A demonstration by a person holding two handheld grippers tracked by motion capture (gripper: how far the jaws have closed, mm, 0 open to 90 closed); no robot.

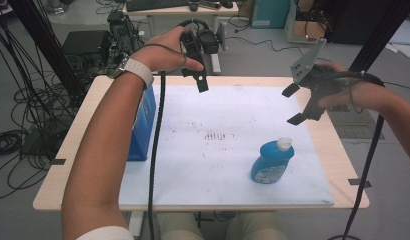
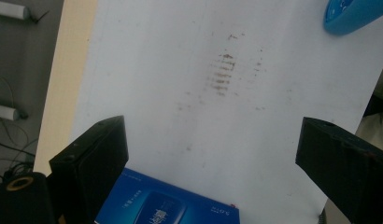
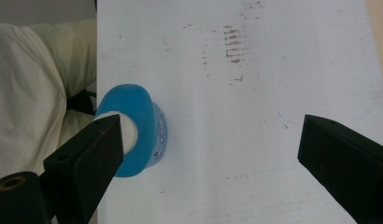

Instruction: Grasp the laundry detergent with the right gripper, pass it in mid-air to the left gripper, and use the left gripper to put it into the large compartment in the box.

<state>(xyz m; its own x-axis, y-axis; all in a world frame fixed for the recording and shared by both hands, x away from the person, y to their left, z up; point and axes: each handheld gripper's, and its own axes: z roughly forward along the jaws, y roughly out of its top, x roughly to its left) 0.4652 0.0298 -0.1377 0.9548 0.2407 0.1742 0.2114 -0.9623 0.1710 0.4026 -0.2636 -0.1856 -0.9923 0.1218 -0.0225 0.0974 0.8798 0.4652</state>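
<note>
A squat blue plastic bottle with a white cap (image 1: 272,161) stands upright, cap closed, on the white mat (image 1: 218,170) near the table's right front corner. A blue cardboard box (image 1: 142,127) stands at the mat's left edge. Left gripper (image 1: 200,80) and right gripper (image 1: 295,105) hover above the table's far edge, jaws apart, holding nothing.

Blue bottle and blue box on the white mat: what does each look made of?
Blue bottle: likely plastic, smooth and slightly glossy, with an opaque white cap and a printed label. Blue box: probably coated cardboard, judging by its flat faces, sharp edges and printed glossy front in the left gripper view. White mat: matte sheet, scuffed with brownish marks; material unclear.
</note>
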